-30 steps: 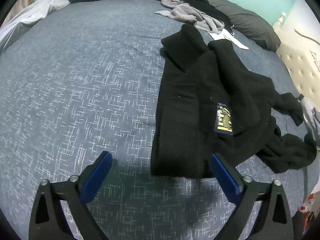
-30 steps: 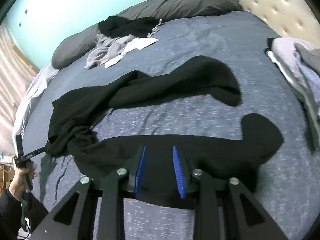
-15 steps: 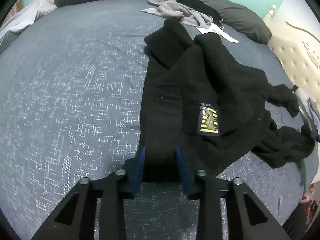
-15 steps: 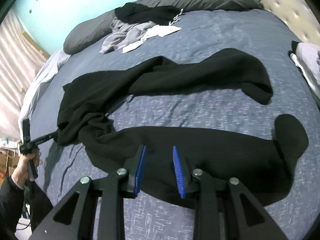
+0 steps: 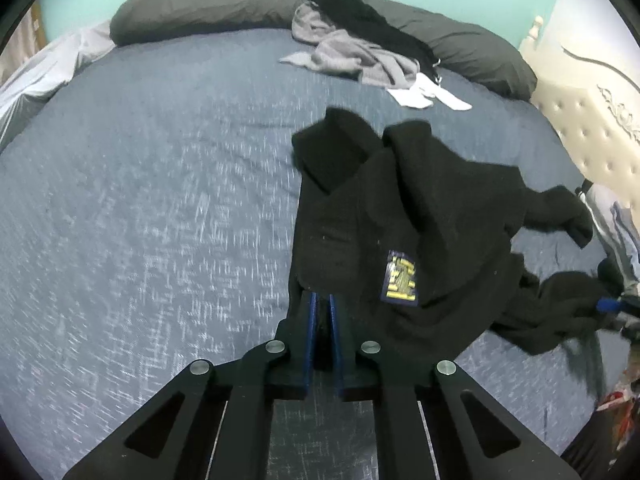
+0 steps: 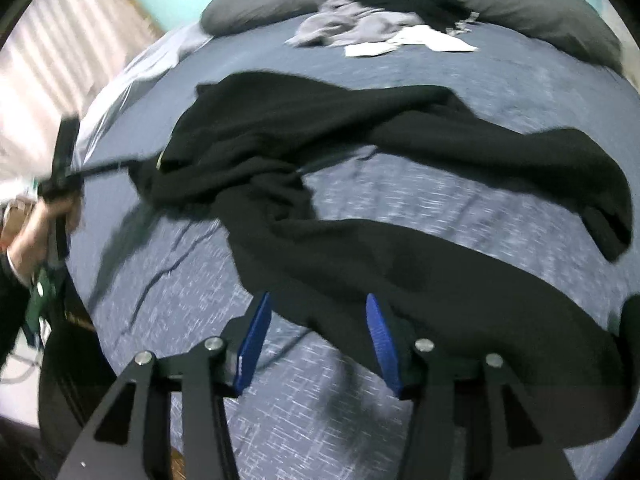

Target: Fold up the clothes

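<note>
Left wrist view: left gripper point(image 5: 322, 320) pinches the hem of the limp, heavy black sweater point(image 5: 400, 232); right gripper point(image 6: 316, 340) gapes over its crumpled edge.

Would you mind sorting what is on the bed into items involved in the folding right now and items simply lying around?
In the job: black sweater; left gripper, shut on its hem; right gripper, open.

Lying about: grey garment; white papers; dark pillows; striped clothes.
</note>
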The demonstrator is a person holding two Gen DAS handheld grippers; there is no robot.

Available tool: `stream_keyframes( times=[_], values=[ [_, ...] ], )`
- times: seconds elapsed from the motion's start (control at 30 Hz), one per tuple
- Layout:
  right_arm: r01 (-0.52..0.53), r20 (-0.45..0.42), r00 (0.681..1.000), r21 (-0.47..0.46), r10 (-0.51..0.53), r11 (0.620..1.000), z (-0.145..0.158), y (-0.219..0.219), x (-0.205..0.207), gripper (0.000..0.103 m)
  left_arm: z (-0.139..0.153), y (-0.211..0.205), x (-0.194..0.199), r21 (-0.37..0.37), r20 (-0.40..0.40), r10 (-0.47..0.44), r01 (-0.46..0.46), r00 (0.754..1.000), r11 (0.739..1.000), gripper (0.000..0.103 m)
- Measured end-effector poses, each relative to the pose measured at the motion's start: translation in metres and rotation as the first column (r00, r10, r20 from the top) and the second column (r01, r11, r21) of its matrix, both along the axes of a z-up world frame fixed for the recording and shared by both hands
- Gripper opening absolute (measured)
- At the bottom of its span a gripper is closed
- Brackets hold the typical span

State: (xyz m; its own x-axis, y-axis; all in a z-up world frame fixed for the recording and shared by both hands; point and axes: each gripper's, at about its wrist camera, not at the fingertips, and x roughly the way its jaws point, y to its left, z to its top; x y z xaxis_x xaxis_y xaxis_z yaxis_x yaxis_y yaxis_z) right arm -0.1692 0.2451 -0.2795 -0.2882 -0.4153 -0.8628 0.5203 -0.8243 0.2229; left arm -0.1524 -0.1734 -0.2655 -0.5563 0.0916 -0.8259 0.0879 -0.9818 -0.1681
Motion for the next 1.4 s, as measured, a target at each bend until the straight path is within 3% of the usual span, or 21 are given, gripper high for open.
stream_keyframes(
  times=[0.37, 0.5, 0.6, 0.67, 0.87, 1.23, 1.4],
  values=[
    [-0.141, -0.046, 0.988, 0.117, 0.147, 0.983, -0.027, -0.039, 0.0, 0.049, 0.04, -0.001, -0.026, -0.035, -0.039, -0.007, 0.006, 0.999, 0.999, 0.005],
    [-0.175, -0.048, 0.982, 0.135, 0.183, 0.975, -0.034, -0.041, -0.004, 0.029, 0.05, -0.003, -0.033, -0.042, -0.044, -0.004, 0.002, 0.999, 0.999, 0.005],
    [-0.2, -0.048, 0.977, 0.151, 0.209, 0.968, -0.036, -0.043, -0.002, 0.008, 0.058, -0.004, -0.036, -0.046, -0.048, -0.001, -0.002, 0.999, 0.999, 0.005],
    [-0.203, -0.06, 0.975, 0.145, 0.213, 0.968, -0.032, -0.043, 0.0, 0.004, 0.063, -0.005, -0.038, -0.05, -0.051, 0.001, -0.004, 0.999, 0.999, 0.005],
    [-0.214, -0.128, 0.966, 0.097, 0.225, 0.972, 0.004, -0.032, 0.01, 0.003, 0.078, -0.006, -0.044, -0.059, -0.059, 0.007, -0.011, 0.998, 0.998, 0.004],
    [-0.218, -0.289, 0.935, -0.002, 0.208, 0.976, 0.113, 0.009, 0.039, 0.003, 0.124, -0.015, -0.052, -0.083, -0.086, 0.041, -0.048, 0.995, 0.995, 0.001],
    [-0.174, -0.318, 0.935, -0.03, 0.156, 0.984, 0.137, 0.044, 0.041, 0.003, 0.129, -0.016, -0.067, -0.115, -0.078, 0.054, -0.062, 0.996, 0.991, 0.0]
  ],
)
